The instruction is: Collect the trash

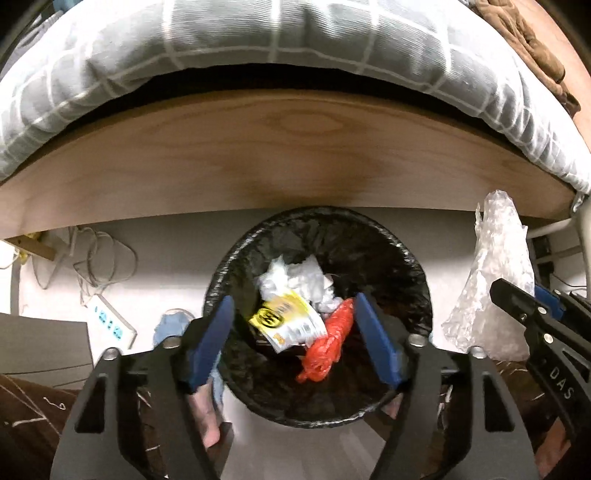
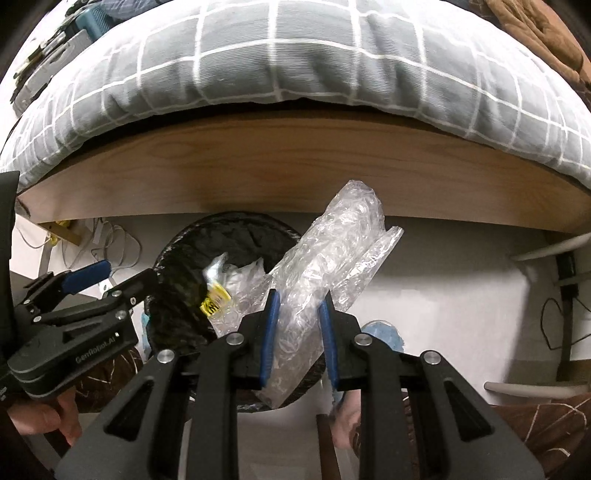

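A round bin with a black liner (image 1: pixel 402 258) stands on the floor beside the bed; it also shows in the right wrist view (image 2: pixel 184 258). In it lie white crumpled paper (image 1: pixel 295 280), a yellow and white wrapper (image 1: pixel 291 325) and a red plastic bag (image 1: pixel 328 343). My left gripper (image 1: pixel 295 332) is open and empty above the bin. My right gripper (image 2: pixel 298 314) is shut on a wad of clear bubble wrap (image 2: pixel 332 251), held just right of the bin; the wrap also shows in the left wrist view (image 1: pixel 491 280).
A wooden bed frame (image 1: pixel 258 162) with a grey checked duvet (image 1: pixel 258 33) runs across the back. A power strip (image 1: pixel 110 321) and cables (image 1: pixel 92 258) lie on the floor at the left. A blue slipper (image 2: pixel 384 332) and a brown blanket (image 2: pixel 535 424) lie near the bin.
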A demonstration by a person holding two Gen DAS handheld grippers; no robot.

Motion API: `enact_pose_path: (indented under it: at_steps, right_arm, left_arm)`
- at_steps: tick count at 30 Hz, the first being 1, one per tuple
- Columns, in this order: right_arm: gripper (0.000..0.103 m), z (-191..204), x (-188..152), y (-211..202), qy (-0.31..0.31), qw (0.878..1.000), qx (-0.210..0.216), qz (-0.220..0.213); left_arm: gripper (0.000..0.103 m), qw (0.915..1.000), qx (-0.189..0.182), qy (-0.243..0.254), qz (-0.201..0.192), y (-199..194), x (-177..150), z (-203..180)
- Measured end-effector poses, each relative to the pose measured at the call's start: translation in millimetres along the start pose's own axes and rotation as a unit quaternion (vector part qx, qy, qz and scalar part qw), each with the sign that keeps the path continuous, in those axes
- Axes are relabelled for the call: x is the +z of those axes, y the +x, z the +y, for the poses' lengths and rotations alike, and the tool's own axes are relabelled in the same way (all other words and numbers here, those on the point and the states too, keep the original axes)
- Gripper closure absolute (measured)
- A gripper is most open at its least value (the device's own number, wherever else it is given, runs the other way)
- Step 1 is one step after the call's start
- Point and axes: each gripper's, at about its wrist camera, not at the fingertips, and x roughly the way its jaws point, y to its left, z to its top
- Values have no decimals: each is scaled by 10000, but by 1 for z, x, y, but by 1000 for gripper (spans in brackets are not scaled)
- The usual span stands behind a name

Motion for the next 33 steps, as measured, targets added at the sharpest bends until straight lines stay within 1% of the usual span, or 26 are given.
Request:
enact_pose_path:
  at_steps: [1,3,5,8,15,17,18,21,24,25,26,27,29,33]
  right_arm:
    - [82,4,1,0,-17,10000,46,3]
    - [82,11,3,1,-97,9999,104,21]
    - [82,19,5,1,-169,9996,201,45]
    - [82,30,8,-1,-249,9993,286,61]
    - [80,52,10,0,-484,9983,337,14]
    - [76,55,9,0,-518,9982,298,-40]
    - [75,56,10,-1,-526,9983,260,-69]
    - [67,55,9,-4,-514,9983,257,-76]
    - [54,54,9,-3,-450,9987,244,-84]
    - [47,52,9,-4,-436,9987,248,-101]
    - [43,51,9,-5,-416,9987,242,-138]
    - [41,50,9,-7,-406,9988,214,-161]
    - [30,46,10,-11,-390,9988,158,-242]
    - [17,35,15,-30,-218,9986,81,-471]
  left_arm:
    - [25,10000,30,9,-11,-2,0,3]
    - [17,9999,137,21,-87,-7,-1,8]
    - [12,9998,155,-46,-150,-12,-3,17]
    - [8,9993,223,-155,-244,-19,-4,31]
    - [6,9978,315,-428,-390,-36,-5,54]
    - [6,9975,339,-456,-424,-39,-5,59]
    - [6,9973,341,-484,-429,-40,-5,62]
    - [6,9971,340,-516,-434,-41,-5,65]
    - [6,9973,309,-482,-470,-44,-4,63]
    - [6,9972,319,-457,-493,-46,-4,62]
    - [6,9972,327,-448,-509,-47,-4,61]
    - [6,9971,329,-463,-509,-48,-3,61]
    - [6,9971,293,-495,-506,-49,-2,59]
    - [6,9966,271,-449,-642,-64,4,53]
